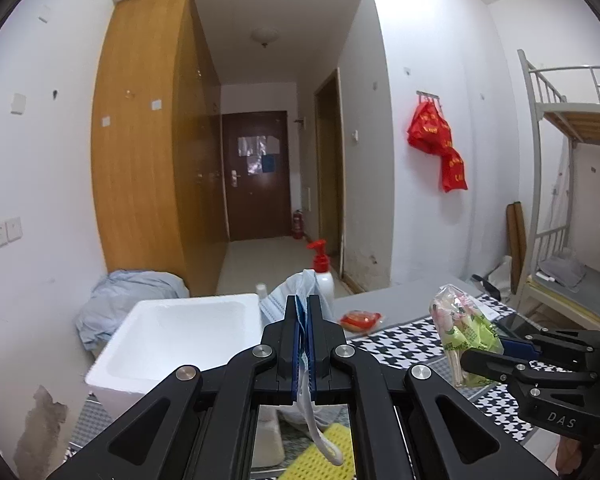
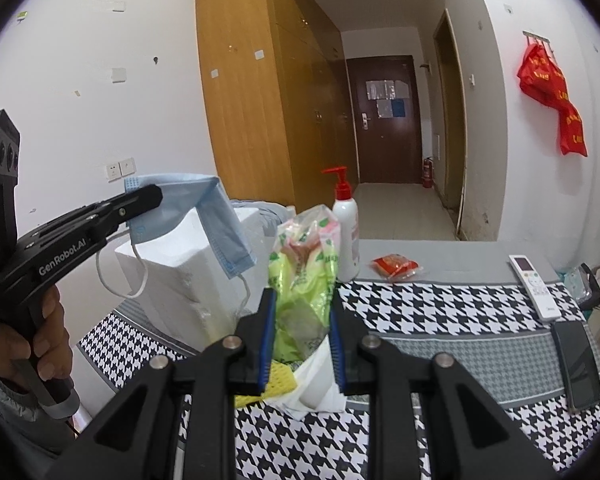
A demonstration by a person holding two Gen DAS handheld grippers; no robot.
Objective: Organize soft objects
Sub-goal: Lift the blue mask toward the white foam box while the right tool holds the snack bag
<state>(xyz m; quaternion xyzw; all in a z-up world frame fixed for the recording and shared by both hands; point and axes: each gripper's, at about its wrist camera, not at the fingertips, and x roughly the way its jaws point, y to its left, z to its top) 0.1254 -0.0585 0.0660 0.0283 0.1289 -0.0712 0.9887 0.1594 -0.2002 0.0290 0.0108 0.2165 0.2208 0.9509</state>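
Observation:
My left gripper (image 1: 303, 312) is shut on a light blue face mask (image 1: 296, 292), held in the air beside the white foam box (image 1: 172, 332). In the right wrist view the mask (image 2: 204, 216) hangs from that gripper (image 2: 148, 194) over the foam box (image 2: 168, 276), its ear loops dangling. My right gripper (image 2: 302, 304) is shut on a green and pink plastic packet (image 2: 304, 276), lifted above the table; it also shows in the left wrist view (image 1: 466, 328). A yellow sponge (image 2: 278, 378) and a white cloth (image 2: 316, 388) lie on the table below.
The table has a houndstooth cloth (image 2: 440, 304). On it stand a white pump bottle with a red top (image 2: 346, 232), a red snack packet (image 2: 396, 266), a white remote (image 2: 534, 286) and a black phone (image 2: 576, 364). A bunk bed (image 1: 564, 184) stands right.

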